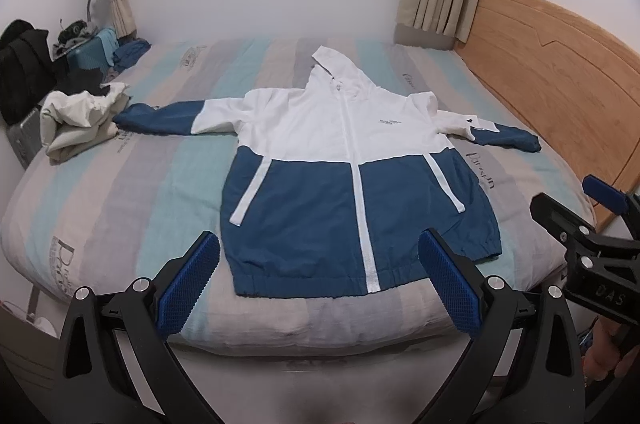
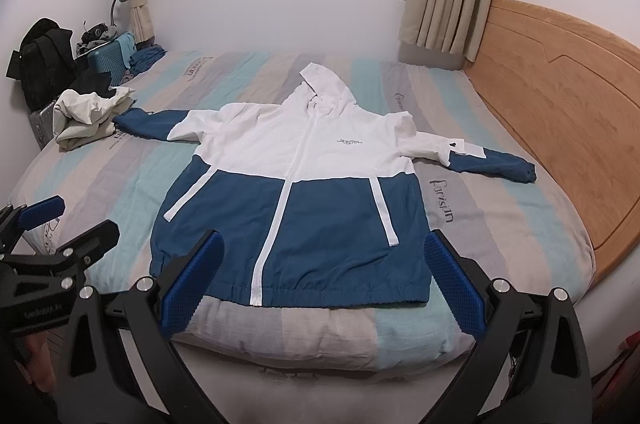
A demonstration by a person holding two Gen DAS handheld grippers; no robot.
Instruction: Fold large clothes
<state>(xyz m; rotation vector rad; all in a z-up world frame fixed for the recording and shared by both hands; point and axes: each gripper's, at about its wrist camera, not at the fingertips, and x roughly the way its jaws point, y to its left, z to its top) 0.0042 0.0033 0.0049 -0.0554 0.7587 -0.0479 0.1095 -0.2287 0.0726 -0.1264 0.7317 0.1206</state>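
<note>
Right wrist view alone shows the jacket's (image 2: 304, 191) whole hem; both grippers' fingers (image 1: 444, 264) released.

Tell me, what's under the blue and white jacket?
The jacket lies spread flat on a striped bedspread covering the bed. Pale blue, grey and beige stripes show all around it. What the stripes or printed words look like directly beneath the jacket is covered, so that can't be seen.

One jacket (image 1: 352, 159), two tools, perhaps two crumpled garments (image 1: 80, 119).
</note>
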